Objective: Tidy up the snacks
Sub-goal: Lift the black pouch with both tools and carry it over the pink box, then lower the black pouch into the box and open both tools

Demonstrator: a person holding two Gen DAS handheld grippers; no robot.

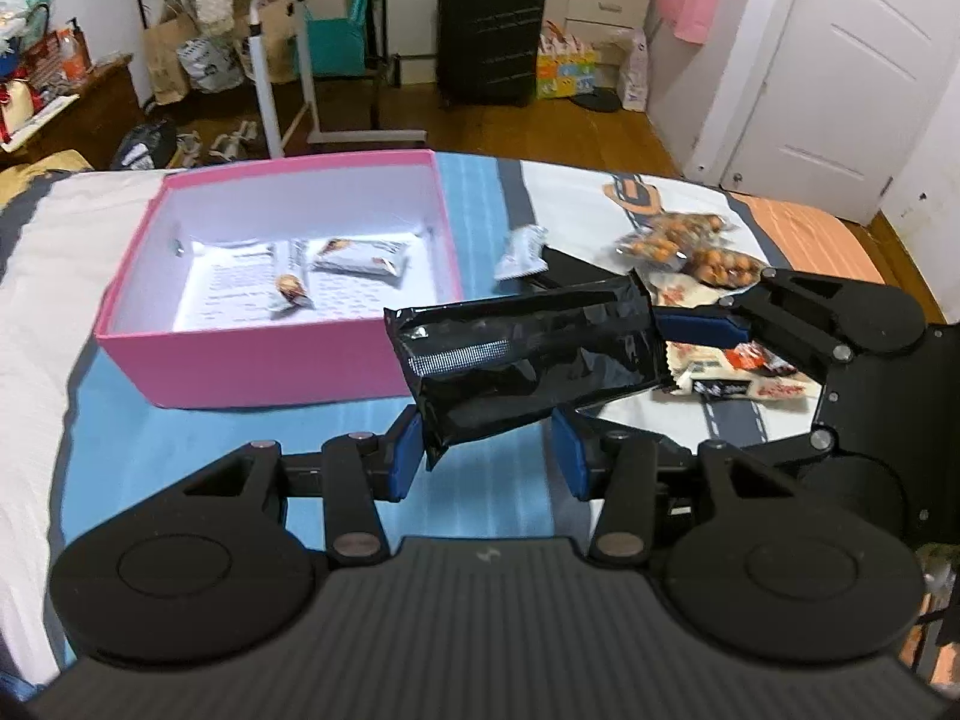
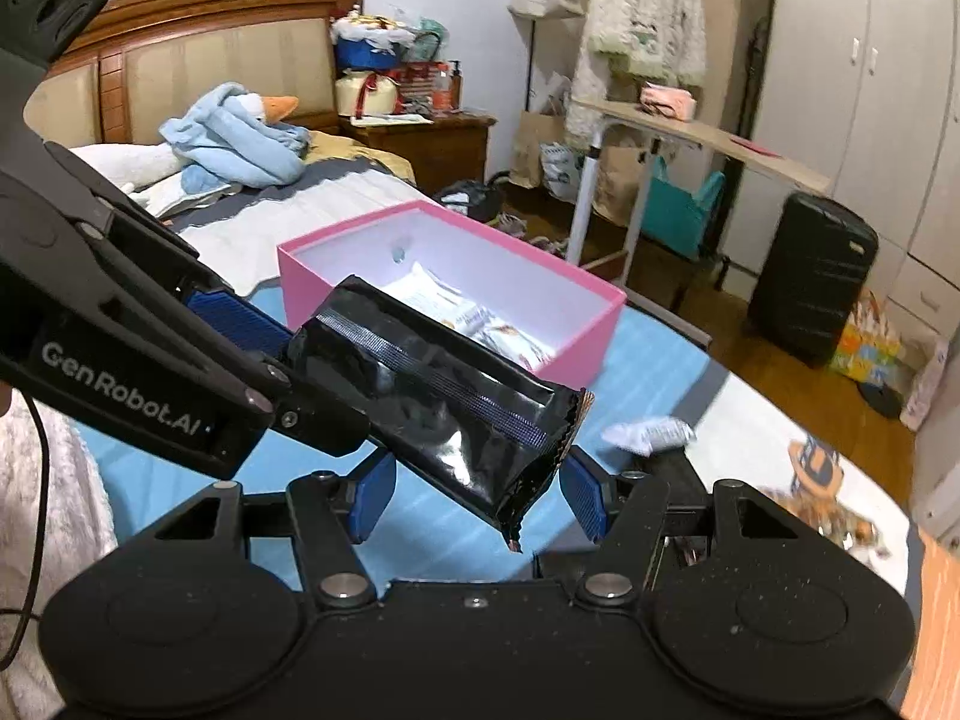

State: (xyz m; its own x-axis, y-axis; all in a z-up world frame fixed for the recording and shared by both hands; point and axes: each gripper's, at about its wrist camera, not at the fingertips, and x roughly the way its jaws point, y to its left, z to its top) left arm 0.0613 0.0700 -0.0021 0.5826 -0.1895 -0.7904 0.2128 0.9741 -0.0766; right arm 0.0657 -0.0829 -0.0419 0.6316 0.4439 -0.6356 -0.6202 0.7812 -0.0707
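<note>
Two grippers meet at one glossy black foil packet (image 1: 528,360), which hangs in the air just in front of the open pink box (image 1: 270,366) and above the blue-striped bedsheet (image 1: 180,438). The left gripper (image 1: 486,456) brackets the packet's crimped lower end with its ribbed blue pads (image 1: 403,459) partly spread. One pad seems to touch the foil and the other stands a little off, so we cannot tell whether it is pinching. The right gripper (image 2: 477,498) brackets the opposite serrated end in the same half-spread way, and the foil hides its contact too, so we cannot tell its grip either. The packet is puffy and creased, with a textured seal strip along its length. It covers part of the box's near wall. The box is stiff card, pink outside and white inside, and it holds a few white wrapped bars (image 1: 360,255) lying on printed paper whose text is too blurred to read. A small white sachet (image 1: 521,252) lies on the bed just beside the box. Farther right, clear packs of round orange-brown snacks (image 1: 684,246) are partly hidden behind the right gripper's linkage.
</note>
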